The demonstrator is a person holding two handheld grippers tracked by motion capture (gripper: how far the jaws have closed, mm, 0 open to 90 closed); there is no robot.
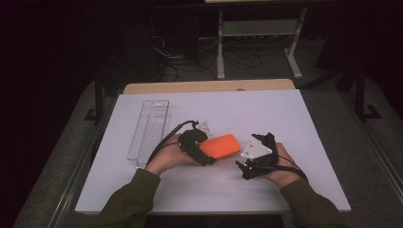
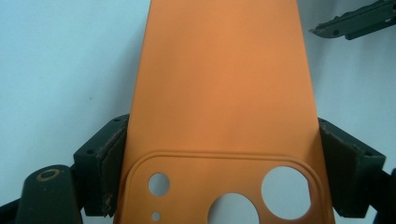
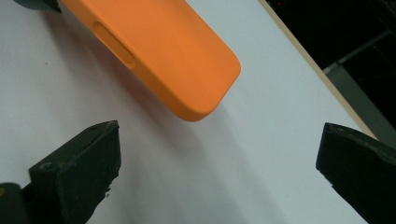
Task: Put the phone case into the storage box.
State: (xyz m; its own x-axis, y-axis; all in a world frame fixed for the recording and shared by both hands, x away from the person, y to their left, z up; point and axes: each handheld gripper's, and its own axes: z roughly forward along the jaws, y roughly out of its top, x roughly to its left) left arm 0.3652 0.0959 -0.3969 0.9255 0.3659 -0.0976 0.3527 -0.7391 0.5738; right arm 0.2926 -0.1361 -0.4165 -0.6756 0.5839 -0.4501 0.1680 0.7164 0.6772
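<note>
The left gripper (image 1: pixel 202 151) clamps the orange phone case (image 1: pixel 220 145) by its camera-cutout end at desk (image 1: pixel 285 109) centre — lifted, I judge. The right gripper (image 1: pixel 247 167), jaws wide and empty, waits at the case's 4 o'clock — handover or placement remains. No readable writing.
</note>
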